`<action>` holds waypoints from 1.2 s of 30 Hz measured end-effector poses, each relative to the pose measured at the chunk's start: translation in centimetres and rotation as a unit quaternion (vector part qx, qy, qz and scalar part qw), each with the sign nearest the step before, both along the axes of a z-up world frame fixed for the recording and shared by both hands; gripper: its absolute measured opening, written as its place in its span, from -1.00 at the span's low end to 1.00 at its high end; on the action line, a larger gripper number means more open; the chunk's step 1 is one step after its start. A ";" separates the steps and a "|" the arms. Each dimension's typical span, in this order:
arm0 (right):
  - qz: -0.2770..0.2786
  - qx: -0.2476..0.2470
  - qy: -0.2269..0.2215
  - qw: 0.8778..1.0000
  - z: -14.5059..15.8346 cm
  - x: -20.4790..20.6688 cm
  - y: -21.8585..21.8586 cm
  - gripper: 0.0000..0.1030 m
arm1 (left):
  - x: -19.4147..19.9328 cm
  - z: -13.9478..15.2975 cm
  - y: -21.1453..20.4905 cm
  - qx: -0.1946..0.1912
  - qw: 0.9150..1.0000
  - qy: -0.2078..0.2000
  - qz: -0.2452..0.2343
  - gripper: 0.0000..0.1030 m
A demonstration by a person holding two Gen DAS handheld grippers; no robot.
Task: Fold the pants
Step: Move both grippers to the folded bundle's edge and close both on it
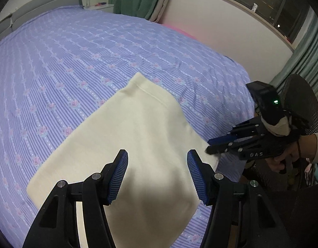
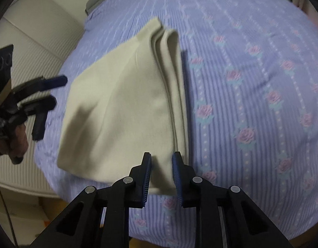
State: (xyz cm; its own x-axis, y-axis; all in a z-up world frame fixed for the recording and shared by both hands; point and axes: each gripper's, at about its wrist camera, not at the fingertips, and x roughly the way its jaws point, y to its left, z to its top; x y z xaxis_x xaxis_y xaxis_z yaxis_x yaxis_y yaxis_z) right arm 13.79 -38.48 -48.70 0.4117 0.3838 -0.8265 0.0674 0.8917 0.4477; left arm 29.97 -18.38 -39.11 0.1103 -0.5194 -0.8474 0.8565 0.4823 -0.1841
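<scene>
In the left wrist view, the left gripper (image 1: pixel 157 170) hovered with its jaws spread wide and empty over the near end of the cream pants (image 1: pixel 126 144), which lay folded flat on the purple floral bedspread (image 1: pixel 66 62) near the bed's corner, while the right gripper (image 1: pixel 210 145) reached in at the cloth's right edge. In the right wrist view, the right gripper (image 2: pixel 162 172) stood parted around the near corner of the pants (image 2: pixel 121 103), not clamped on it, the stacked folded layers showing along their right edge, and the left gripper (image 2: pixel 53 92) hung spread apart off the cloth's left side.
</scene>
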 end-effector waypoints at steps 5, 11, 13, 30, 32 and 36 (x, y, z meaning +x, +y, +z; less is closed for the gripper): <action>-0.008 0.022 -0.001 1.000 0.2 -0.7 -1.1 -0.90 | -0.2 -0.4 -0.2 -0.002 1.000 0.010 0.012 0.14; -0.015 0.020 0.015 1.000 -0.5 -2.1 -2.1 -0.93 | -1.2 -1.2 -0.9 0.000 1.000 0.019 0.010 0.14; -0.026 0.027 0.018 0.999 -0.8 -2.2 -2.2 -0.93 | -1.4 -1.5 -0.9 0.003 1.000 0.018 0.014 0.14; -0.097 0.078 -0.003 0.992 -1.5 -0.3 -2.2 0.23 | -2.7 -2.6 10.2 0.073 0.922 -0.107 0.366 0.25; -0.139 0.069 0.009 0.988 -1.8 -0.6 -1.9 0.23 | -3.0 -3.2 11.5 0.064 0.902 -0.088 0.419 0.25; -0.232 0.075 0.021 0.970 -1.8 -2.8 -1.4 0.28 | -4.0 -4.8 13.8 0.055 0.872 -0.065 0.483 0.26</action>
